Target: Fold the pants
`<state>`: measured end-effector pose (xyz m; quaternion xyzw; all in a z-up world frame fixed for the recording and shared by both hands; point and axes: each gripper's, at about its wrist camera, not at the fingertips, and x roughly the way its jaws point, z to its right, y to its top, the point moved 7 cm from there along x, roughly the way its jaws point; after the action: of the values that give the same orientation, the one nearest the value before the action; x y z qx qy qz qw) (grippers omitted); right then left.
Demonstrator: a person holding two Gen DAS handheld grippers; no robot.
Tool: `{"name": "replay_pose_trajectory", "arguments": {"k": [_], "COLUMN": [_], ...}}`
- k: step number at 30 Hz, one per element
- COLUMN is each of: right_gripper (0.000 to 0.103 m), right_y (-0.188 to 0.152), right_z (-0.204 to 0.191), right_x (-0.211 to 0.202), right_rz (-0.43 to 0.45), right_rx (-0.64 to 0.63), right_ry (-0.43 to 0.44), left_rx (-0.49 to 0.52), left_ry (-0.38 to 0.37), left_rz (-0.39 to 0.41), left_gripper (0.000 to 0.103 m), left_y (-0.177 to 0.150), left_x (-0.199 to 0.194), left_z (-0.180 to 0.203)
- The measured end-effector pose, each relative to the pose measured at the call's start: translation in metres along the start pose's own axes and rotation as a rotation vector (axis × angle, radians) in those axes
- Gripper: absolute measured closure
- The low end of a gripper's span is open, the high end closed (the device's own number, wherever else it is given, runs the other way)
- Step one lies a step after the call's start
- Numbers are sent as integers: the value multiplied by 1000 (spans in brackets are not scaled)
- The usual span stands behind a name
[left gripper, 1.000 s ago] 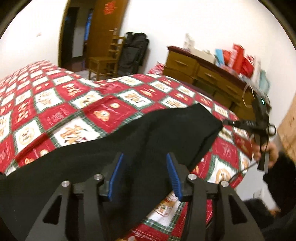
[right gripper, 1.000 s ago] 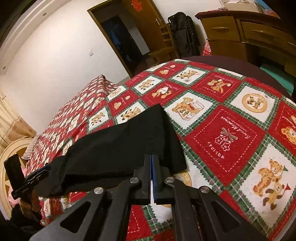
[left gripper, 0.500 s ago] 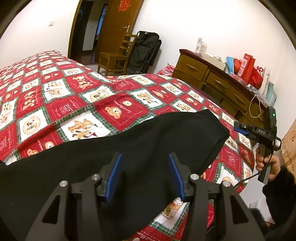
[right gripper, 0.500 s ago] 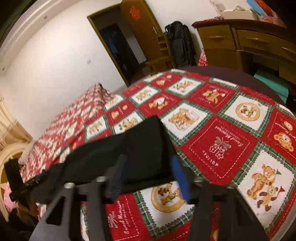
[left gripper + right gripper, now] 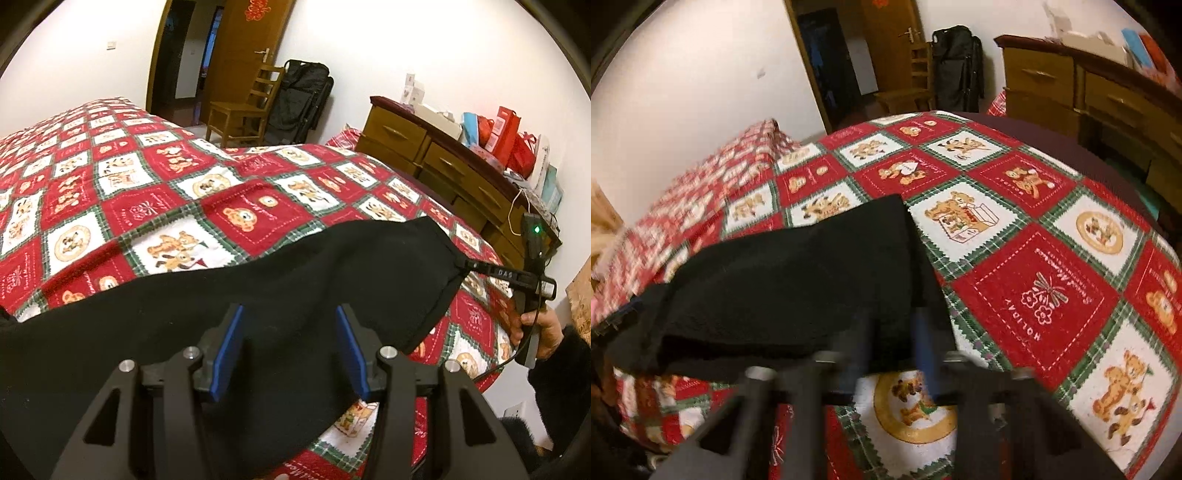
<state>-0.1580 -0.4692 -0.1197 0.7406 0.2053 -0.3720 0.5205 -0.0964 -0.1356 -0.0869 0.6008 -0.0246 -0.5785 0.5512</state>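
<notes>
Both grippers spread over the black pants, nothing pinched.

Left gripper [image 5: 288, 347] sat w/ blue pads apart above the pants [image 5: 258, 295], as it did 1 s earlier. Right gripper [image 5: 890, 343], clamped shut 1 s ago, had let go & now, blurred, came in on the cloth's end w/ jaws apart. Pants lay folded lengthwise near the bedspread [image 5: 147, 206] edge, so prob. that fold was laid; regrasp for next fold seemed due.

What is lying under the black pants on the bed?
The black pants lie on a red, white and green teddy-bear quilt, which shows all around them. The quilt patches directly beneath are covered, so anything lying there cannot be seen.
</notes>
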Motion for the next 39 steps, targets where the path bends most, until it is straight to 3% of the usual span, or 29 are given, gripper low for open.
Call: {"name": "replay_pose_trajectory", "arguments": {"k": [8, 11, 14, 16, 18, 21, 23, 25, 27, 30, 32, 35, 39], "right_gripper": [96, 96, 96, 87, 75, 74, 74, 74, 74, 74, 74, 75, 74], "right_y": [3, -6, -9, -8, -5, 12, 21, 27, 26, 19, 11, -5, -16], "right_z": [16, 17, 16, 18, 26, 36, 15, -33, -96, -176, -220, -269, -289], "right_x": [-25, -17, -13, -15, -21, -44, -55, -52, -38, -16, 2, 33, 63], "right_rz": [26, -23, -9, -21, -18, 101, 166, 158, 110, 49, 19, -33, -77], "right_rx": [-21, -47, -82, -72, -51, -14, -39, -100, -191, -310, -389, -509, -524], "right_ry": [-9, 10, -7, 1, -34, -219, -180, -8, 156, 304, 350, 347, 349], "left_rx": [-9, -10, -16, -28, -66, -141, -152, -152, -165, -149, -139, -148, -194], "left_ry": [11, 30, 78, 140, 184, 262, 348, 389, 375, 350, 351, 363, 424], "left_rz": [7, 15, 23, 29, 47, 81, 96, 96, 85, 67, 38, -6, -64], "left_gripper": [50, 50, 50, 50, 50, 46, 43, 43, 43, 43, 43, 43, 43], "left_y": [3, 5, 7, 8, 10, 11, 8, 3, -2, -4, -4, -3, -7], "left_x": [-2, -6, -9, -14, -26, -53, -67, -74, -72, -55, -41, -21, -4], "left_z": [-7, -14, -28, -46, -69, -106, -125, -137, -137, -124, -116, -113, -129]}}
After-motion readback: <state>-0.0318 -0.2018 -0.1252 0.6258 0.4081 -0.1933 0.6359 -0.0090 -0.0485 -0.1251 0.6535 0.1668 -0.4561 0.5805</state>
